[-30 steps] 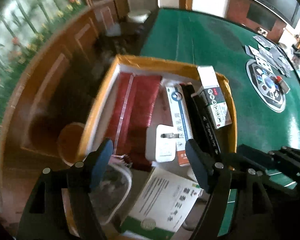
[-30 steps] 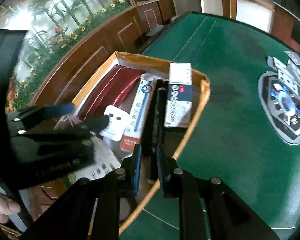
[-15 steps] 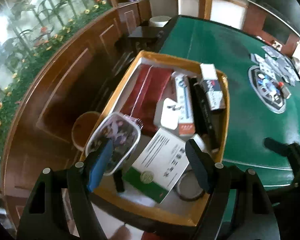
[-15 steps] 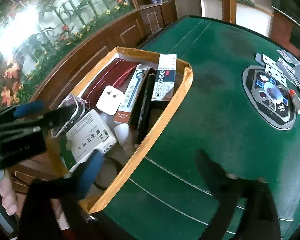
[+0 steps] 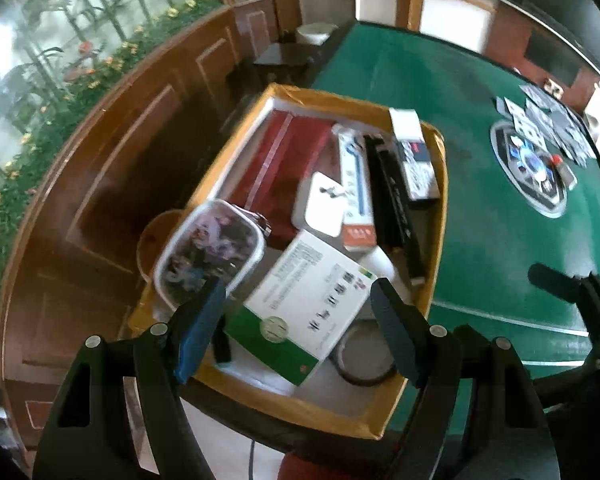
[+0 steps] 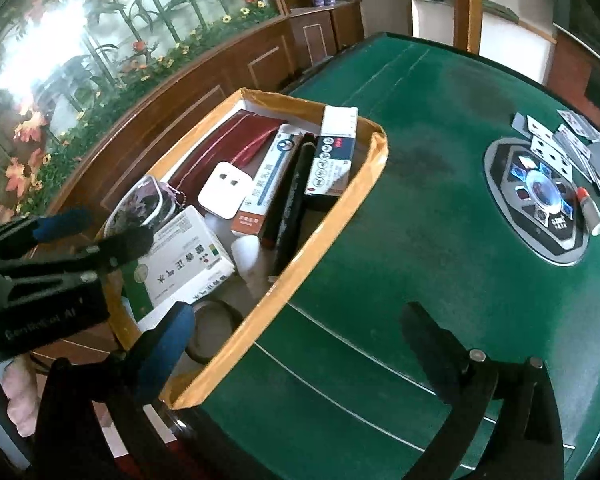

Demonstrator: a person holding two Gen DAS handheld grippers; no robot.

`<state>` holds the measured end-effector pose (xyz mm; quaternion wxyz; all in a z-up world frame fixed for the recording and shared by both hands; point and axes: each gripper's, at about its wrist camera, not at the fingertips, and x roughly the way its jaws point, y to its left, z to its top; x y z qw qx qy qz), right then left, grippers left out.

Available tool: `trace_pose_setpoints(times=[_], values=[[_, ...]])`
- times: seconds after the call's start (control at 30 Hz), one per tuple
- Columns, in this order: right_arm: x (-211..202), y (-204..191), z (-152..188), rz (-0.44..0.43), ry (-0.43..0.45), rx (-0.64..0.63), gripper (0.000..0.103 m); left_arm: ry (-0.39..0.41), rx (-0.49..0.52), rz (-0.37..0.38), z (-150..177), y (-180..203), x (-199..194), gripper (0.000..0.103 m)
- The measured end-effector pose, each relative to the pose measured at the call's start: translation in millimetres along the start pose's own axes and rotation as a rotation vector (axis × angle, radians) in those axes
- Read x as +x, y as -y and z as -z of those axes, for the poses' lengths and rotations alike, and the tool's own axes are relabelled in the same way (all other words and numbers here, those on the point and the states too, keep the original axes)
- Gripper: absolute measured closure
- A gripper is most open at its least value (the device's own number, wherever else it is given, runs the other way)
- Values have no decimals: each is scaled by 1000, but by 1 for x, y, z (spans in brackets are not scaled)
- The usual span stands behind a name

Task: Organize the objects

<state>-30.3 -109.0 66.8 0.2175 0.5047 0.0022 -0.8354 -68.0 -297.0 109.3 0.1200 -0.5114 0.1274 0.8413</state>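
Yellow-rimmed box [image 5: 440, 216] at centre of both frames, on edge of green counter [image 6: 420, 240]. Inside: red pouch [image 5: 284, 160], white plug [image 6: 224, 194], white-green carton [image 5: 308, 304], patterned case [image 5: 208, 252], long black box [image 6: 292, 200], tape roll [image 5: 364, 356]. Left gripper [image 5: 296, 330] released, empty, lower centre above carton. Right gripper [image 6: 300, 344] wide apart, empty, lower frame over box rim. Playing cards [image 6: 572, 140] upper right.

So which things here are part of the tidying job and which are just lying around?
Part of the job: yellow-rimmed box, green-and-white carton, white adapter, black case.

Lying about: playing cards, small red-capped tube, table's centre panel.
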Motion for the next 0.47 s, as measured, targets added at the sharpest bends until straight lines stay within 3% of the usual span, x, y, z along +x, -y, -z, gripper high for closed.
trace_pose_setpoints(times=[0.17, 0.27, 0.37, 0.47], values=[[-4, 10, 9, 23, -7, 6, 0, -113, 12, 68, 7, 9, 16, 25], [-9, 22, 13, 30, -2, 33, 0, -92, -7, 126, 16, 15, 11, 25], [-14, 35, 18, 44, 1, 60, 0, -64, 47, 85, 21, 30, 6, 25], [-18, 48, 23, 54, 0, 92, 0, -96, 69, 51, 21, 43, 9, 25]])
